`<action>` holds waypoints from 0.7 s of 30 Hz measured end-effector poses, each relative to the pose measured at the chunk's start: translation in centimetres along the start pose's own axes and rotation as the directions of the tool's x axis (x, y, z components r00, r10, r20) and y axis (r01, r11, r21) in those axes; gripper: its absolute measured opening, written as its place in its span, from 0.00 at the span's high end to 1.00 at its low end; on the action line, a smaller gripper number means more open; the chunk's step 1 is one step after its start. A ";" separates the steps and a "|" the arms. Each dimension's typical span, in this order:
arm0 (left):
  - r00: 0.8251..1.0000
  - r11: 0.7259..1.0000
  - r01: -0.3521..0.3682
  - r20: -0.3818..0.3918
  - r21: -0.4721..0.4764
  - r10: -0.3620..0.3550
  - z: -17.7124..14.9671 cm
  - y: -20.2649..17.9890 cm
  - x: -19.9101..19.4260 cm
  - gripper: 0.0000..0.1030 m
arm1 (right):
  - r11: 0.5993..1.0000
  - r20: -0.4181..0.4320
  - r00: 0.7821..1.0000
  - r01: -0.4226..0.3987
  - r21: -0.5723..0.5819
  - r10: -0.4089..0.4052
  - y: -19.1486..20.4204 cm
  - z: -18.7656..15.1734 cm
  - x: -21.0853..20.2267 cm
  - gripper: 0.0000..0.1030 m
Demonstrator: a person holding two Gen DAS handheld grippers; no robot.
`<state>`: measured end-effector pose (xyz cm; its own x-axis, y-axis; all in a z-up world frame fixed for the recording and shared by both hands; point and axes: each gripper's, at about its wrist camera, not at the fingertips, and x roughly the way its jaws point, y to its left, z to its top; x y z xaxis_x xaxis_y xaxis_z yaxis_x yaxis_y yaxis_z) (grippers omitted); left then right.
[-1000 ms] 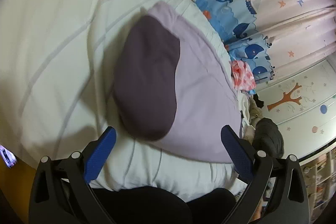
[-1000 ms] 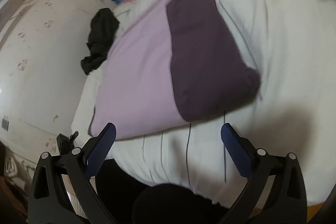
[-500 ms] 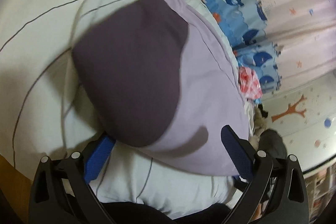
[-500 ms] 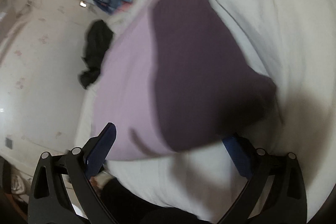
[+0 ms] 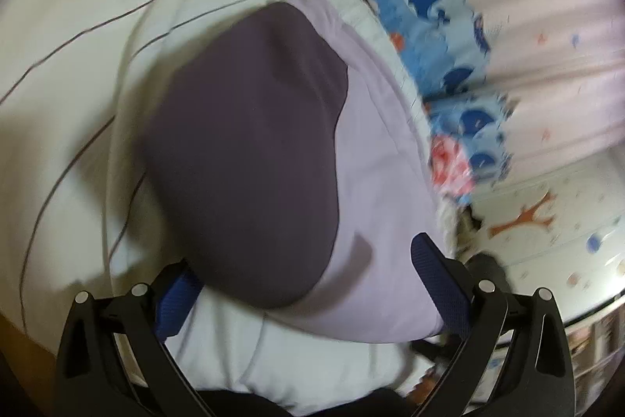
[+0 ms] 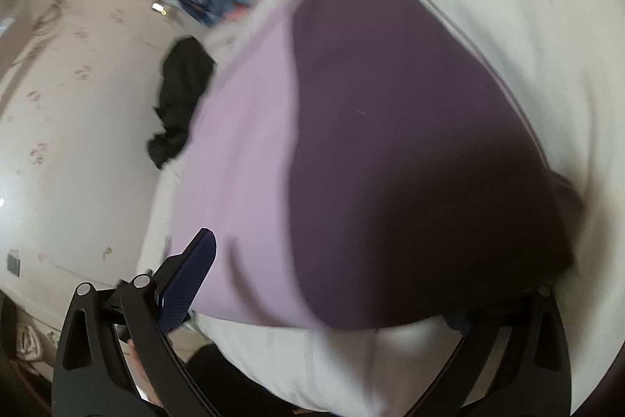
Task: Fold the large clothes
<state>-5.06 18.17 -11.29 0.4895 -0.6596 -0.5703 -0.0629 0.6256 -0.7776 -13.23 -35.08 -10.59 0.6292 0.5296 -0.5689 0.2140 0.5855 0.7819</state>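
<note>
While spread wide, both tools (image 5: 308, 280) (image 6: 332, 299) straddle the folded garment (image 5: 250, 159).

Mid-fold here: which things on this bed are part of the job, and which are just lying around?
Job:
two-tone purple garment
left gripper, open
right gripper, open
white striped bedding, the folding surface

Lying about:
black clothing at the bed's edge
whale-print blue fabric
red-and-white cloth

I see the folded garment (image 5: 273, 159) lying on the bed (image 5: 78, 38), patterned bedding (image 5: 437, 38) behind it, curtain (image 5: 547, 26) beyond, heaped clothing (image 6: 179, 100) at the bed's far edge.
</note>
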 end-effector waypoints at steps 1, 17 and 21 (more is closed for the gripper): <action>1.000 1.000 -0.019 -0.018 -0.009 0.019 0.2 0.3 0.7 0.07 | 1.000 -0.008 1.000 -0.001 -0.001 0.001 -0.3 0.2 0.2 0.06; 0.999 0.997 -0.044 -0.032 -0.059 0.042 2.1 0.4 2.9 0.07 | 0.972 0.033 0.983 -0.184 0.148 0.181 -2.7 1.8 0.1 0.06; 0.998 0.996 -0.067 -0.013 -0.053 0.066 2.6 -0.3 3.0 0.11 | 0.951 0.116 0.959 -0.272 0.146 0.257 -2.7 1.6 -0.8 0.16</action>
<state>-1.33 17.04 -12.10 0.4728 -0.6222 -0.6239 -0.1411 0.6454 -0.7507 -13.13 -38.12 -11.83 0.7456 0.5871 -0.3153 0.1413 0.3230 0.9358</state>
